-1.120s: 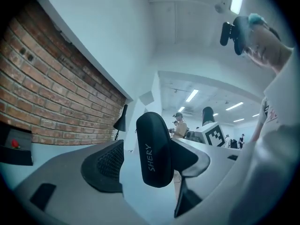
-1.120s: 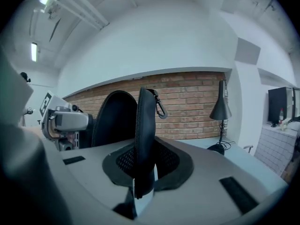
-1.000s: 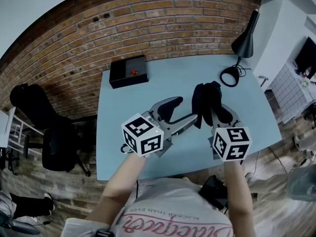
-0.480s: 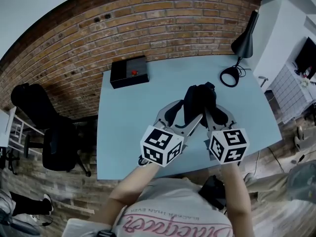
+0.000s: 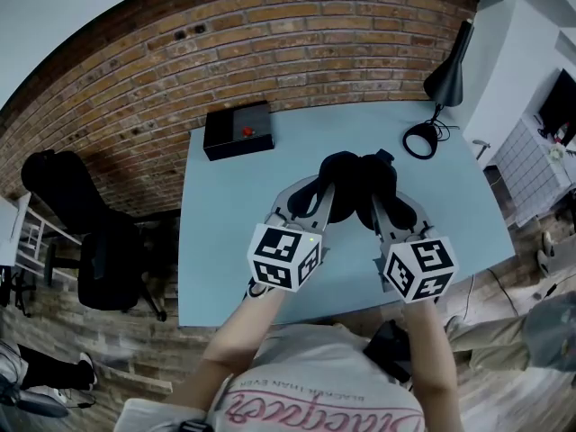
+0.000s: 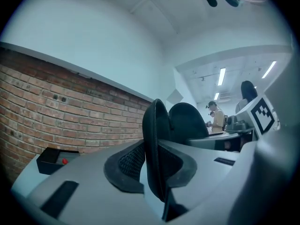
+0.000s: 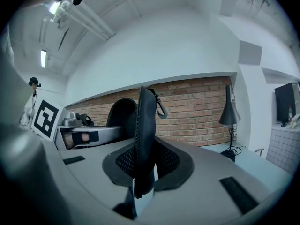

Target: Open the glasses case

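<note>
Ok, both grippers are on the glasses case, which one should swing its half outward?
Left, probably. The left gripper is shut on one shell of the glasses case, with bare table beside it; the right gripper, shut on the other shell, has the lamp on its side.

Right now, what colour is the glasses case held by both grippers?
Plain black. The glasses case shows best in the right gripper view.

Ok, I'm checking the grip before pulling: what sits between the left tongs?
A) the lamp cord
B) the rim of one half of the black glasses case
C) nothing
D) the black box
B: in the left gripper view the left tongs are shut on the zipped rim of the glasses case.
</note>
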`<state>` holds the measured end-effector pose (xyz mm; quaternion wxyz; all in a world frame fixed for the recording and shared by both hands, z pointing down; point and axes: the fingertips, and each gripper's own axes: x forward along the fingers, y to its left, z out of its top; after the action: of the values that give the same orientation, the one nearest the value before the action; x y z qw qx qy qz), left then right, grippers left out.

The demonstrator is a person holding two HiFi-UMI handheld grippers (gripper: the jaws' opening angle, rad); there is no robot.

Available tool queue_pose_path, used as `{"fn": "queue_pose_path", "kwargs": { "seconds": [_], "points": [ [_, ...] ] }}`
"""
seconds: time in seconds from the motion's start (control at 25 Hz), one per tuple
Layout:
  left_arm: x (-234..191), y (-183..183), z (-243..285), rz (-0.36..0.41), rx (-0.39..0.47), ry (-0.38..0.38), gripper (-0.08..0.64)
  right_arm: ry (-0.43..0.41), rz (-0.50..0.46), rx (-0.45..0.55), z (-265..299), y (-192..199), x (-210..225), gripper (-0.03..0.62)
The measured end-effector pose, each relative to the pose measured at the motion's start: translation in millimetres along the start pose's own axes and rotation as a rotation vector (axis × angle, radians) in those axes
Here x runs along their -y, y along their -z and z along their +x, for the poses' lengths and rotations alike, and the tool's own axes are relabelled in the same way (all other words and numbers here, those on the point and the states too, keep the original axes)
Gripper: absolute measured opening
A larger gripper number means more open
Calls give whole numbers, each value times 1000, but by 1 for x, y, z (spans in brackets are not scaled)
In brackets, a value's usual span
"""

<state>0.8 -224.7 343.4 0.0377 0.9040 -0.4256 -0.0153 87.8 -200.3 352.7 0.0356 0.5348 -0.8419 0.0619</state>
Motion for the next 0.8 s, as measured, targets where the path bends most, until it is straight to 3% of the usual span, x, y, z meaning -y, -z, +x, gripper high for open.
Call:
{"fn": "queue_pose_path", "kwargs": {
  "seconds": [0.28,0.8],
  "points": [
    [-3,6,3,-16,-16,40,51,-15,26,9,1,8,1,52],
    [-2,8,8,-7,-24,40,51,19,9,7,3,10,6,52]
  ]
}}
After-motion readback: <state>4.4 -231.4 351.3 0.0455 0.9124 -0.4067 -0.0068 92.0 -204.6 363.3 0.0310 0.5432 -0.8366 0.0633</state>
